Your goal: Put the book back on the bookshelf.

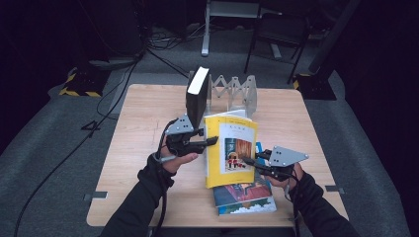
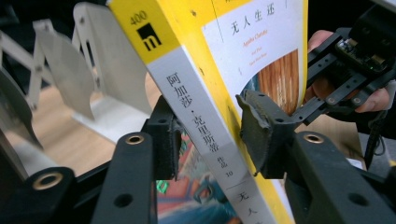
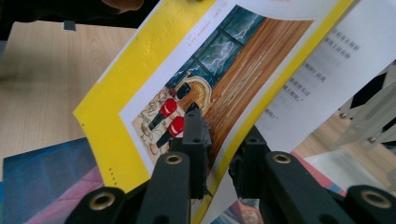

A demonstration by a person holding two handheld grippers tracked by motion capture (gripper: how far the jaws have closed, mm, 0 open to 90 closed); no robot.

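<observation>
One square wooden table (image 1: 148,148) with a pale, matt grain carries everything. At its far edge stands one folding book rack (image 1: 237,91) of grey sheet metal, its dividers joined by a zigzag scissor lattice. One thick black book (image 1: 196,96) with white page edges leans upright at the rack's left end.

Near the front edge, right of centre, lies a flat stack of glossy picture books (image 1: 244,195); two covers can be told apart, in blues and reds, and most of the stack is covered by what stands in front of it.

Above that stack one yellow paperback (image 1: 230,150) is held upright, its cover bearing a white panel with a painted scene and Chinese lettering on the spine.

The left gripper (image 2: 210,140) straddles the paperback's spine, its black pads pressing on both sides. The right gripper (image 3: 219,154) pinches the front cover alone, which bows away from the white printed pages behind it. A hand (image 1: 178,160) under the left gripper is partly hidden.
</observation>
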